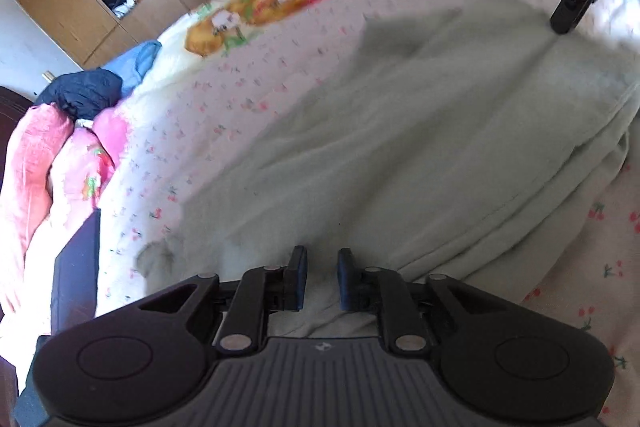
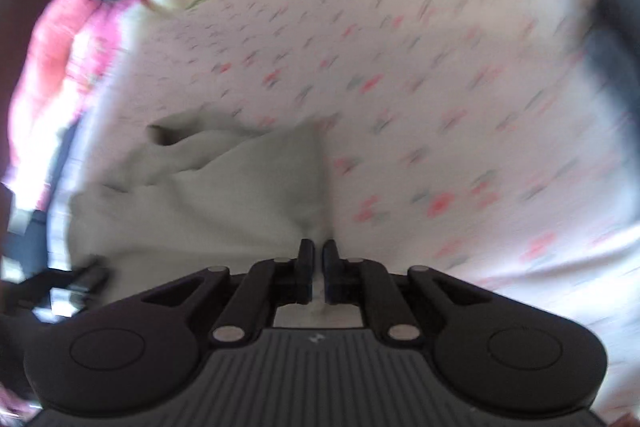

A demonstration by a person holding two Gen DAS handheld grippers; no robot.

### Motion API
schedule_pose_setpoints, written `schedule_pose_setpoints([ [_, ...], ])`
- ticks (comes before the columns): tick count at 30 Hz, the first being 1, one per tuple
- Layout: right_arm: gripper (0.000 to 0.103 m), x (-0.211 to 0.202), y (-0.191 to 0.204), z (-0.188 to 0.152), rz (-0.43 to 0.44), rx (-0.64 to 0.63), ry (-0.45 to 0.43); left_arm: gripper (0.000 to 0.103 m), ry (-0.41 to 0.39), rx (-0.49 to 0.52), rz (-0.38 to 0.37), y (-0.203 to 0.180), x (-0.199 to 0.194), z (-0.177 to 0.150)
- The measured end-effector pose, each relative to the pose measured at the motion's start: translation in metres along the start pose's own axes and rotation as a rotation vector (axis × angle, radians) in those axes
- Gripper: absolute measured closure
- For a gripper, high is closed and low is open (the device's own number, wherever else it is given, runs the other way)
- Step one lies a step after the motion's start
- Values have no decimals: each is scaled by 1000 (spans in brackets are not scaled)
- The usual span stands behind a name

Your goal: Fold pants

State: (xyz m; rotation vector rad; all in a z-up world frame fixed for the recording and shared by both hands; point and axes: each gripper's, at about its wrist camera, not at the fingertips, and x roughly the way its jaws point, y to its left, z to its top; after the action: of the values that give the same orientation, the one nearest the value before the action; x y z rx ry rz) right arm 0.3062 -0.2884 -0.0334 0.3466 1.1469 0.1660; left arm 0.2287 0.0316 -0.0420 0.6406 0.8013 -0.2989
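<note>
Currently my right tool (image 2: 319, 259) is pinched on a fold of the pale pants (image 1: 400, 147) lying mid-bed (image 1: 240, 75), to carry it over, while my left tool (image 1: 322, 279) hovers parted, holding nothing.

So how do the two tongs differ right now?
The left tongs stand apart with a clear gap over the pale pants; the right tongs are nearly closed, pinching a ridge of pants. The right view is more motion-blurred than the left. Both are black, over the cherry-print bedsheet.
</note>
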Motion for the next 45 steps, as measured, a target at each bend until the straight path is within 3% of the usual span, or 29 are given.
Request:
schedule_pose_setpoints([
  [1, 97, -14, 9, 5, -49, -31, -53, 68, -8, -26, 8, 6, -6, 0],
  [2, 96, -27, 19, 11, -38, -55, -104, 68, -24, -47, 25, 12, -11, 0],
  [3, 93, -34, 31, 17, 37, -62, -136, 68, -54, -55, 44, 16, -17, 0],
  [6, 93, -2, 82, 37, 256, -115, -89, 68, -171, -82, 80, 21, -22, 3],
  [8, 96, 46, 105, 46, 328, -131, -19, 68, -204, -83, 73, 22, -8, 7],
  [10, 101, 92, 102, 58, 289, -70, 30, 68, -174, -78, 64, 23, 13, -3],
  [11, 103, 105, 91, 65, 214, -35, 14, 67, -130, -87, 62, 26, 25, -11],
  [12, 103, 110, 77, 74, 201, 21, -17, 67, -78, -101, 67, 30, 34, -21],
  [13, 103, 107, 67, 82, 208, 86, -51, 67, -66, -117, 79, 32, 34, -31],
  [14, 103, 98, 65, 89, 160, 104, -99, 67, -67, -121, 92, 36, 29, -37],
  [16, 99, 75, 81, 96, 62, -1, -190, 67, -66, -106, 123, 40, 18, -40],
  [18, 96, 52, 97, 91, 84, -25, -201, 67, -96, -110, 137, 46, 3, -38],
  [20, 95, 36, 115, 72, 169, -89, -182, 67, -154, -114, 147, 49, -9, -31],
  [23, 99, 54, 135, 45, 269, -122, -61, 64, -208, -98, 131, 41, -5, -16],
  [24, 99, 69, 136, 43, 230, -115, -17, 64, -201, -92, 115, 38, 3, -12],
  [26, 103, 106, 124, 49, 89, -87, 6, 64, -134, -92, 83, 31, 22, -15],
  [28, 103, 118, 96, 55, 145, 37, 0, 64, -43, -89, 93, 28, 35, -27],
  [29, 103, 106, 90, 54, 161, 94, -16, 64, -44, -76, 110, 27, 29, -34],
  [31, 92, 66, 88, 47, 96, 13, -103, 64, -22, -61, 118, 27, 16, -39],
  [33, 92, 29, 73, 36, 65, 0, -146, 64, -3, -61, 117, 29, 6, -41],
  [39, 91, -23, -1, -27, 26, 202, -174, 64, -65, -34, 132, 11, -14, -27],
  [42, 90, -8, -18, -43, 113, 332, -142, 64, -102, -38, 86, -3, -14, -18],
  [45, 88, 14, -23, -44, 202, 369, -130, 64, -111, 18, 63, -21, -10, -13],
])
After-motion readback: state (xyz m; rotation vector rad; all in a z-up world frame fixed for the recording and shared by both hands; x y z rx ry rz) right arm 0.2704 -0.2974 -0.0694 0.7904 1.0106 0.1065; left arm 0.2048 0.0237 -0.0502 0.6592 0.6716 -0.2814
